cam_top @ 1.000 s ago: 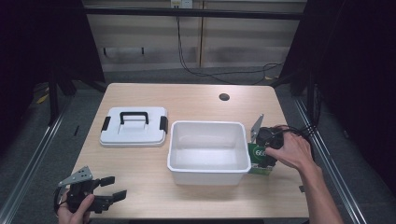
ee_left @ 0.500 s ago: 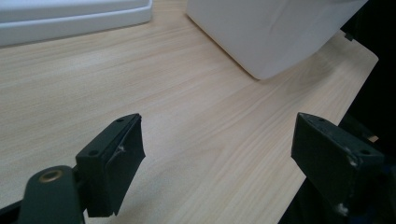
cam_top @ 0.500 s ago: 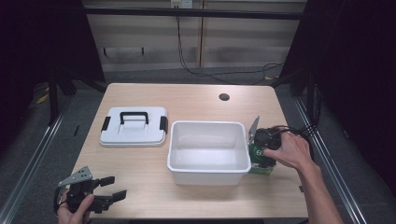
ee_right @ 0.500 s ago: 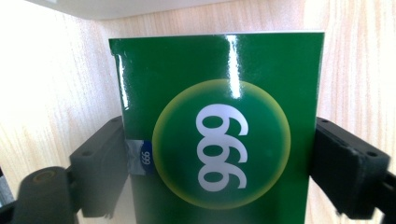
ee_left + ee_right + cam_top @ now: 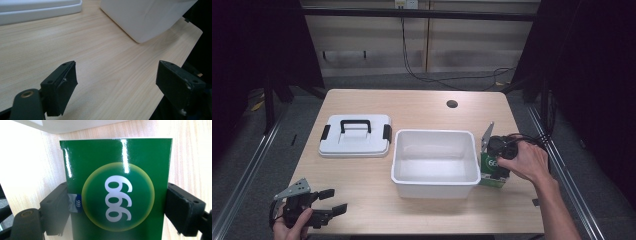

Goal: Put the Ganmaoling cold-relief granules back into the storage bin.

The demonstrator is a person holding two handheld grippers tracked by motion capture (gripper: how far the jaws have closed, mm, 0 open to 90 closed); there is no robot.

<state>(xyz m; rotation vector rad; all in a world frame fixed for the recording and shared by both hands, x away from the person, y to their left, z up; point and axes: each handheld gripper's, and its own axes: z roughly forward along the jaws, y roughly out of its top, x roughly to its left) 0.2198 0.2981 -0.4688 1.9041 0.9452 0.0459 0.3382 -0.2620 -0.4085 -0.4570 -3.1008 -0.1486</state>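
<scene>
A glossy green box [image 5: 117, 170] with white digits in a yellow-rimmed circle lies on the table against the right side of the white bin [image 5: 434, 132]. The same green box [image 5: 491, 175] pokes out under the person's right hand. My right gripper [image 5: 117, 205] is shut on it, one black jaw pressed to each long side. In the high view this right gripper [image 5: 498, 159] points down beside the bin. At the table's front left corner my left gripper [image 5: 334, 201] stands open, and the left gripper [image 5: 116, 82] has bare wood between its jaws.
A white lid with a black handle and side clips [image 5: 354, 142] lies flat to the left of the bin; its edge [image 5: 37, 10] is far off in the left gripper view. The bin's corner [image 5: 147, 17] is ahead there. A dark hole [image 5: 452, 104] marks the table's back.
</scene>
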